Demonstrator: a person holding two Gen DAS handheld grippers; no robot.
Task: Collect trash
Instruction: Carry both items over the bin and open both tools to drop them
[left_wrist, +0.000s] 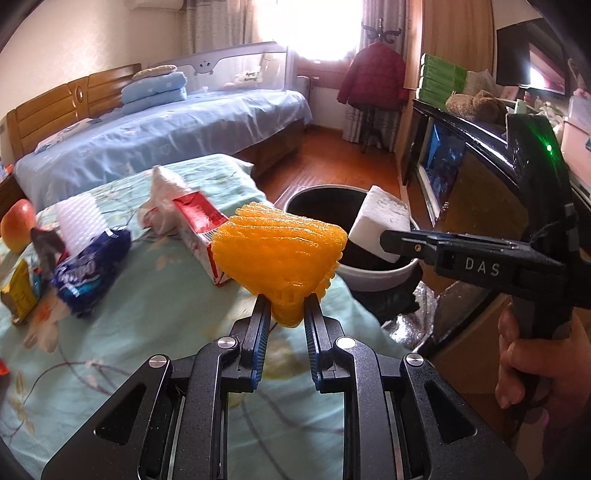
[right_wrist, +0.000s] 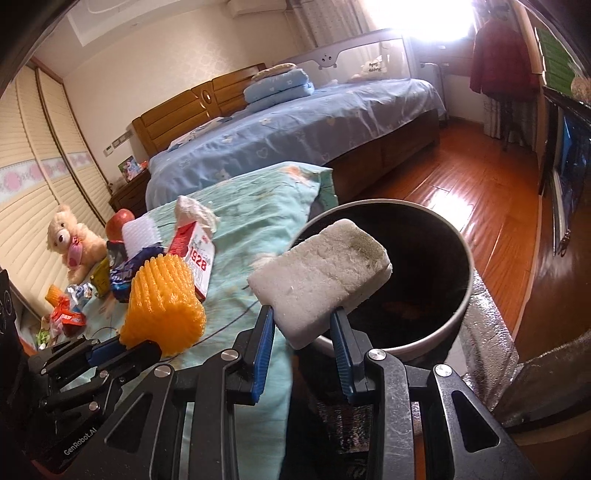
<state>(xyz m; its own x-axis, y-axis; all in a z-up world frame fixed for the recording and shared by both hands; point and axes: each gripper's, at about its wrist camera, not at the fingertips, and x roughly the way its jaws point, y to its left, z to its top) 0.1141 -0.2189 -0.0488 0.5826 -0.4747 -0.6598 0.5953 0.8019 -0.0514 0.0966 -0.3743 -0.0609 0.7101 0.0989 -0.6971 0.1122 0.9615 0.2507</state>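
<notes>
My left gripper (left_wrist: 286, 308) is shut on an orange foam fruit net (left_wrist: 280, 251) and holds it above the green bedcover (left_wrist: 177, 306), left of the bin. It also shows in the right wrist view (right_wrist: 164, 299). My right gripper (right_wrist: 303, 321) is shut on a white foam block (right_wrist: 321, 273) and holds it over the rim of the white bin with a black liner (right_wrist: 436, 266). The block (left_wrist: 380, 221) and bin (left_wrist: 376, 275) also show in the left wrist view. Trash remains on the bedcover: a red-and-white carton (left_wrist: 201, 229), crumpled tissue (left_wrist: 164, 192), a blue wrapper (left_wrist: 92, 269).
An apple (left_wrist: 16, 225), a white foam net (left_wrist: 79, 225) and a yellow packet (left_wrist: 20, 291) lie on the bedcover. A teddy bear (right_wrist: 74, 240) and more wrappers (right_wrist: 68, 314) sit at its far left. A blue bed stands behind; a black cabinet (left_wrist: 476, 155) stands right of the bin.
</notes>
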